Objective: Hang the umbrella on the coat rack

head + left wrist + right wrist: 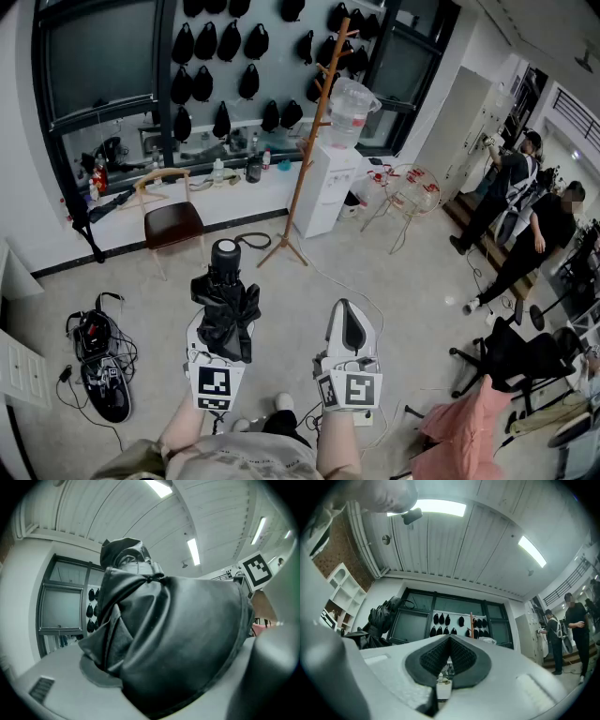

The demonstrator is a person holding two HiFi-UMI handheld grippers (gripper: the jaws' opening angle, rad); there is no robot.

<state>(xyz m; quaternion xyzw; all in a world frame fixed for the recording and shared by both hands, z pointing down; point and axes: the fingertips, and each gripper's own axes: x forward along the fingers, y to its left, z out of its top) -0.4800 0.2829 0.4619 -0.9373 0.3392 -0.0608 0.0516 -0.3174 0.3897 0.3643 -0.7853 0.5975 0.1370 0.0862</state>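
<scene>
A folded black umbrella [226, 302] stands between the jaws of my left gripper [221, 328], which is shut on it. Its round handle end points away from me. In the left gripper view the umbrella's [173, 634] bunched fabric fills most of the picture. My right gripper [350, 330] is beside it on the right, shut and holding nothing; its pads [449, 657] meet. The wooden coat rack [314, 122] stands ahead, next to the white water dispenser [330, 183]. It also shows small and far off as the coat rack [471, 625] in the right gripper view, where the umbrella [377, 623] sits at the left.
A brown chair [172, 223] stands to the left of the rack. A black bag and cables [97, 361] lie on the floor at the left. Two people [525, 225] stand at the right, near a black office chair [511, 361] and pink cloth [464, 427]. Black caps [234, 56] hang on the far wall.
</scene>
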